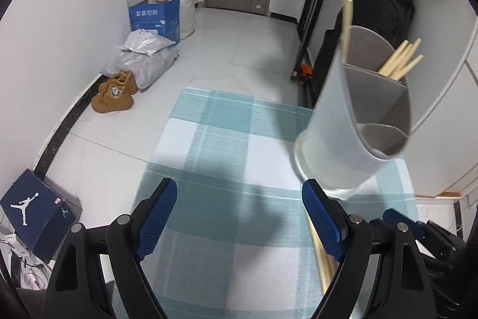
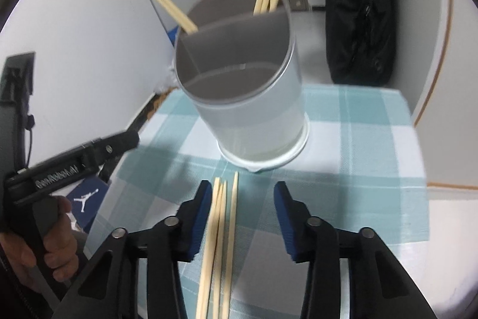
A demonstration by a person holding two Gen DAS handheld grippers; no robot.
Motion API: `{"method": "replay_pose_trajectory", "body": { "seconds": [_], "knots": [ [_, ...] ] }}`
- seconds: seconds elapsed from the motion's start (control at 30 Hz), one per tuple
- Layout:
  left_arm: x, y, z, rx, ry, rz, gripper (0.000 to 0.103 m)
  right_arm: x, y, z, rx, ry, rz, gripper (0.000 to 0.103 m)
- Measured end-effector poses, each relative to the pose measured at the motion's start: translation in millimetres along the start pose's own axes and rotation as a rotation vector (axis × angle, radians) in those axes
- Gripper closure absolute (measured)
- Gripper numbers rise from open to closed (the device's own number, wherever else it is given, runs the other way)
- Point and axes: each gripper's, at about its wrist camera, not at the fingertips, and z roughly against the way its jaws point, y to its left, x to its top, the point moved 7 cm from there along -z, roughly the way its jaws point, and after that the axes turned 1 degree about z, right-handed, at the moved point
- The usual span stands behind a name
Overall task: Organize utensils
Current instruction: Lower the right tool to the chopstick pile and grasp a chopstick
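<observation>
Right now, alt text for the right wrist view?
The right gripper hangs open around loose wooden chopsticks lying on a teal checked cloth. Just beyond stands a grey divided utensil holder with more chopsticks sticking out. At left, a hand holds the other gripper.

I see pale raw-looking wood chopsticks (image 2: 219, 241), matt, smooth. The utensil holder (image 2: 254, 100) looks like matt plastic, light grey outside, darker grey dividers inside, with a glossier white base ring. The cloth (image 1: 227, 175) over the surface is woven fabric, teal-and-white check, fine visible weave, matt. Fingers (image 1: 156, 220) of the left gripper carry blue textured rubbery pads on black matt plastic arms with shiny metal pins. Floor (image 1: 239, 50) is glossy pale tile. Shoe box (image 1: 35, 214) is navy cardboard, matt. Boots (image 1: 115, 93) look like tan suede, rough. Backpack (image 2: 358, 20) is black fabric with a slight sheen.
</observation>
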Motion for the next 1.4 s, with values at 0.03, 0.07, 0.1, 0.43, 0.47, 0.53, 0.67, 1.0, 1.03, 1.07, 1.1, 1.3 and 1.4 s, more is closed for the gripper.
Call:
{"method": "replay_pose_trajectory", "body": {
  "seconds": [0.03, 0.07, 0.1, 0.43, 0.47, 0.53, 0.67, 1.0, 1.03, 1.07, 1.1, 1.3, 1.4],
  "knots": [
    [0, 2, -1, 0.007, 0.000, 0.003, 0.020, -1, 1, -4, 0.000, 0.013, 0.001, 0.068],
    [0, 4, -2, 0.009, 0.005, 0.005, 0.020, -2, 3, -11, -0.001, 0.031, 0.005, 0.072],
    [-1, 6, -4, 0.009, 0.012, 0.010, 0.020, -2, 4, -15, -0.002, 0.043, 0.011, 0.073],
    [-4, 19, -13, 0.012, 0.067, 0.056, 0.020, -8, 13, -52, -0.036, 0.137, 0.068, 0.077],
    [-5, 20, -14, 0.011, 0.069, 0.059, 0.020, -9, 13, -55, -0.040, 0.143, 0.071, 0.077],
    [-5, 23, -14, 0.008, 0.075, 0.073, 0.020, -11, 12, -60, -0.065, 0.156, 0.081, 0.077],
    [-7, 30, -16, 0.006, 0.094, 0.096, 0.021, -11, 11, -67, -0.103, 0.161, 0.092, 0.077],
    [-6, 47, -21, 0.022, 0.124, 0.124, 0.020, -9, 28, -73, -0.214, 0.134, 0.244, 0.096],
    [-5, 51, -21, 0.021, 0.123, 0.133, 0.020, -9, 31, -74, -0.208, 0.133, 0.255, 0.098],
    [-4, 57, -20, 0.020, 0.121, 0.150, 0.020, -9, 34, -74, -0.203, 0.135, 0.256, 0.098],
    [-4, 60, -21, 0.023, 0.121, 0.161, 0.020, -9, 34, -73, -0.202, 0.136, 0.254, 0.098],
    [-10, 60, -26, 0.014, 0.155, 0.193, 0.020, -7, 22, -68, -0.142, 0.151, 0.180, 0.099],
    [-10, 49, -26, 0.022, 0.148, 0.137, 0.020, -7, 26, -59, -0.111, 0.127, 0.160, 0.099]
  ]
}}
